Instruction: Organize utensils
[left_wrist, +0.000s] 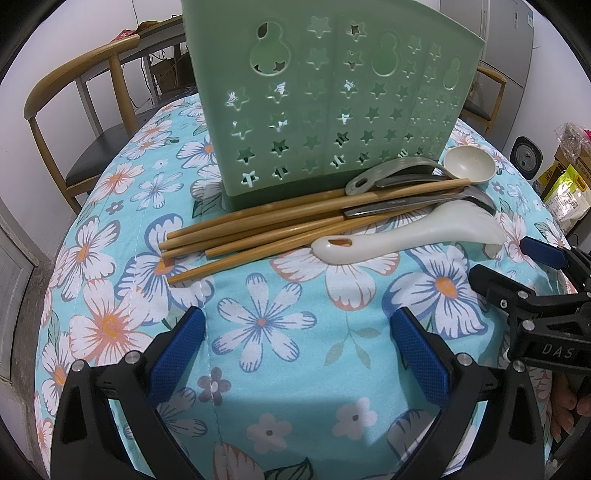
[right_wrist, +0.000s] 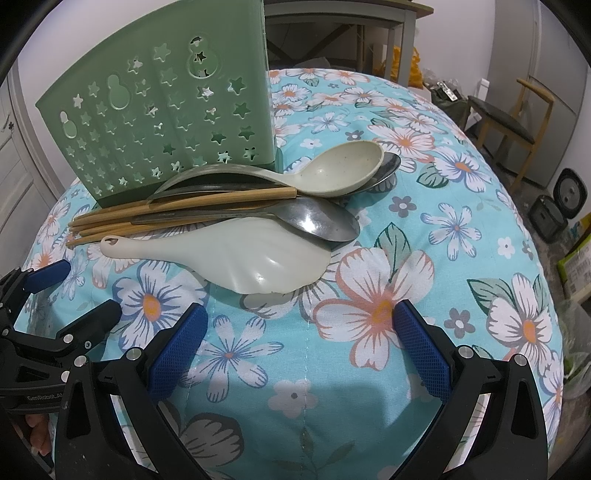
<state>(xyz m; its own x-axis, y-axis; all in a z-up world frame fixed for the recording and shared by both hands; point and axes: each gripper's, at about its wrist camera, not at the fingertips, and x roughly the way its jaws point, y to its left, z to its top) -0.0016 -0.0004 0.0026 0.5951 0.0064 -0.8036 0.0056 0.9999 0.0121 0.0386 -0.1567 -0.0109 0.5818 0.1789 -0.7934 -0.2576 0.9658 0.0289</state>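
Note:
A green utensil holder with star cut-outs stands upright on the floral tablecloth. A pile of utensils lies in front of it: several bamboo chopsticks, a white rice paddle, a metal spoon and a beige spoon. My left gripper is open and empty, hovering short of the chopstick ends. The right gripper shows at the right, near the paddle's blade. In the right wrist view the holder, paddle, metal spoon, beige spoon and chopsticks lie ahead of my open, empty right gripper. The left gripper is at the left edge.
A wooden chair stands behind the table on the left, and another chair at the far right. Bags and boxes sit on the floor beside the table. The rounded table edge falls away on all sides.

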